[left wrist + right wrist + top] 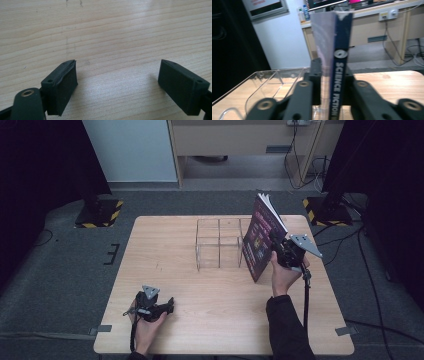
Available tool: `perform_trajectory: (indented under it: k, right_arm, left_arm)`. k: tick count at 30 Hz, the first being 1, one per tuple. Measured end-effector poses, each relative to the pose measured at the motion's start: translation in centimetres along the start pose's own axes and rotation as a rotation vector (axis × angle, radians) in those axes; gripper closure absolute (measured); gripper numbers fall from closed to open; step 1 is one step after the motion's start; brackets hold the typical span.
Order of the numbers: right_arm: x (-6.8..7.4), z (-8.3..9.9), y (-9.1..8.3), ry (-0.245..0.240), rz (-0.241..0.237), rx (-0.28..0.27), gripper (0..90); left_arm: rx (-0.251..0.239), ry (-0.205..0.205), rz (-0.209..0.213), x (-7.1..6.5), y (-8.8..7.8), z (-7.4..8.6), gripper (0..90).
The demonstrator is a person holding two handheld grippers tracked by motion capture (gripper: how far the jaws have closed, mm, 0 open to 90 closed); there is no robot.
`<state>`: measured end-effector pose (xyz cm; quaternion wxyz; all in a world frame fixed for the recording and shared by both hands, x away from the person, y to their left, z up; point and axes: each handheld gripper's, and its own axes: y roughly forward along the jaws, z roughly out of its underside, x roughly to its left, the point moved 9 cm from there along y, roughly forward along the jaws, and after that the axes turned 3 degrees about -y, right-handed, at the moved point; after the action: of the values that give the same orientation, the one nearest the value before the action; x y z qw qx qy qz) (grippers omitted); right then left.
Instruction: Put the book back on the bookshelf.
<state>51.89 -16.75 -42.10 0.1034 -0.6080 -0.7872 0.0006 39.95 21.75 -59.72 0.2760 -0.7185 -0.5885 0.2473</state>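
Book with "SCIENCE FICTION" on its spine stands tilted, lower corner on the wooden surface, just right of the clear acrylic organizer, clenched by the right claw. Left claw rests released near the surface's front edge.

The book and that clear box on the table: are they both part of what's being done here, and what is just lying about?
In the job:
- book, upright, clamped in the right gripper
- clear plastic organizer, close beside the book

Lying about:
- left gripper, jaws open over bare table
- yellow-and-black stand bases on the floor
- desk and cables behind
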Motion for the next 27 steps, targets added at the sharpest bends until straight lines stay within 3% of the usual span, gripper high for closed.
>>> perform_trajectory:
  k: [2, 7, 12, 18, 22, 25, 27]
  right_arm:
    - [0.3, 0.1, 0.1, -0.04, -0.003, 0.013, 63.7]
    - [0.2, 0.2, -0.1, -0.072, 0.009, 0.027, 42.4]
    - [0.2, 0.5, -1.2, -0.105, -0.018, 0.063, 30.4]
    - [0.2, 1.9, -3.6, -0.108, -0.099, 0.098, 24.1]
    - [-0.3, 3.2, -4.9, -0.133, -0.104, 0.116, 23.3]
    - [-1.2, 5.9, -6.5, -0.165, -0.106, 0.181, 22.6]
    - [-1.5, 6.6, -6.9, -0.172, -0.103, 0.2, 22.3]
  left_arm:
    - [0.0, 0.0, 0.0, 0.0, 0.0, 0.0, 14.7]
    - [0.0, 0.0, 0.0, 0.0, 0.0, 0.0, 14.7]
    - [0.0, 0.0, 0.0, 0.0, 0.0, 0.0, 14.7]
    - [0.0, 0.0, 0.0, 0.0, 0.0, 0.0, 14.7]
    - [0.0, 0.0, 0.0, 0.0, 0.0, 0.0, 14.6]
    - [0.0, 0.0, 0.0, 0.0, 0.0, 0.0, 14.6]
    - [0.0, 0.0, 0.0, 0.0, 0.0, 0.0, 14.6]
